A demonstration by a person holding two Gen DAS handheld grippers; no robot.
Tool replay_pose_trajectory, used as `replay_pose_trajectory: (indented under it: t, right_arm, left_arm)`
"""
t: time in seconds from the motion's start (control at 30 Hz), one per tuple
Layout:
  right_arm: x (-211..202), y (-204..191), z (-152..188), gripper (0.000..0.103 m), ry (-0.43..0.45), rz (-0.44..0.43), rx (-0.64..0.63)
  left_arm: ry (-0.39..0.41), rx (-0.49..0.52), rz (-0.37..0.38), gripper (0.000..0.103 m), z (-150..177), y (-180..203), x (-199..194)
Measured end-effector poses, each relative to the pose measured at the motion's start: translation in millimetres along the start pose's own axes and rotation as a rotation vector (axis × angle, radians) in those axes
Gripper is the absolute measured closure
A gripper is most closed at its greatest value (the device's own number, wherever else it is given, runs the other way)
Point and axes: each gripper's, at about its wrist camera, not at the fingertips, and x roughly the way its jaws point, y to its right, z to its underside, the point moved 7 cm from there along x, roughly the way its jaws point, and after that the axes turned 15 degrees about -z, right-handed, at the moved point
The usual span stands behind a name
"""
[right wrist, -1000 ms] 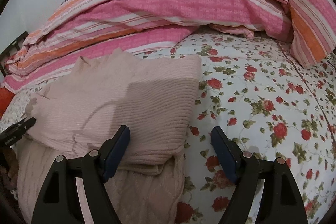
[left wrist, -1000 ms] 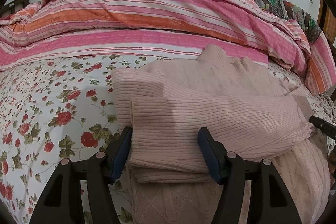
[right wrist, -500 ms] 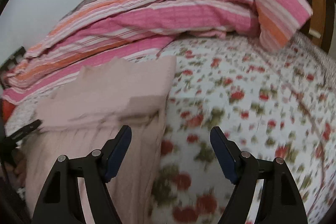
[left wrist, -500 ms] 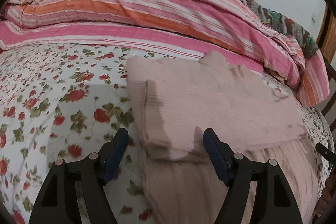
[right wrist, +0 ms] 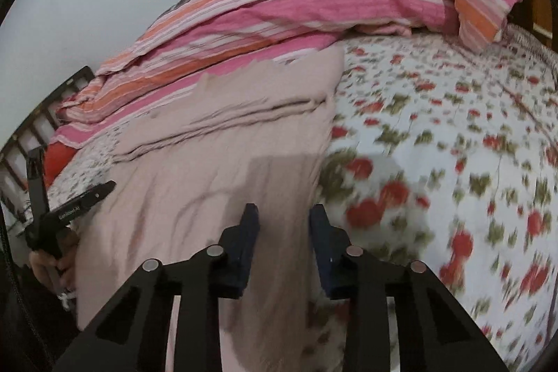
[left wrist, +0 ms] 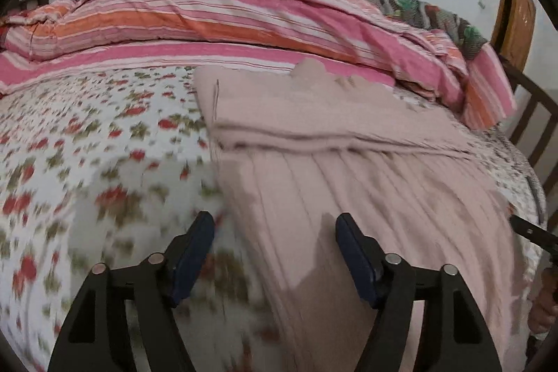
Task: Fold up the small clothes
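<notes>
Oddly, blur hides whether the right hand-held gripper (right wrist: pixel 284 225) pinches the sweater (right wrist: pixel 223 162).

Pale pink knit sweater (left wrist: pixel 348 142) in front of me, sleeves folded across its far half, lying flat, near hem toward me

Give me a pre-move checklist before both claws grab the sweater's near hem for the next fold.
1. Sleeves folded across the sweater: ok, they lie in a band over its upper body.
2. Left claw ready: ok, open, straddling the sweater's left edge near the hem.
3. Right claw ready: not ok, its fingers are narrowed, with sweater fabric showing between them; whether it pinches is unclear.
4. Hem flat: cannot tell, the hem is hidden below both claws.
5. Room on the bedsheet beside the sweater: ok.
6. Quilt clear of the sweater: cannot tell, the collar reaches its edge.
</notes>
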Motion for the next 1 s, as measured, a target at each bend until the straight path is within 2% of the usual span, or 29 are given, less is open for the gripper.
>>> replay_pose_trajectory:
  t: [0.1, 0.2, 0.27, 0.53, 0.6, 0.73, 1.0]
  right_arm:
    - [-8.9, -6.6, 15.2, 0.071, -0.016, -0.021, 0.005]
    - [-19.5, -8.7, 32.8, 0.071, -0.031, -0.028, 0.008]
    - [-27.2, -9.9, 43.3, 0.071, -0.035, -0.030, 0.006]
    - [-46.5, -15.6, 79.8, 0.071, -0.060, -0.038, -0.002]
    - [-47.0, -15.9, 87.0, 0.071, -0.064, -0.039, -0.001]
    - [-45.4, -14.5, 95.5, 0.071, -0.066, -0.062, 0.011]
    - [-44.3, -15.6, 110.2, 0.071, -0.076, -0.118, 0.037]
  left_arm:
    - [-0.019, 0.019, 0.063, 0.040, 17.9, 4.5, -28.4]
    - [-0.094, 0.001, 0.179, 0.042, 46.8, 9.2, -52.2]
    - [-0.086, -0.010, 0.185, 0.046, 60.7, 9.9, -66.8]
    - [-0.152, -0.078, 0.259, 0.049, 104.8, 15.2, -91.4]
    - [-0.159, -0.100, 0.279, 0.054, 108.3, 19.0, -90.6]
    - [-0.167, -0.137, 0.331, 0.055, 112.7, 21.2, -91.8]
    - [-0.197, -0.162, 0.357, 0.061, 124.0, 28.2, -93.2]
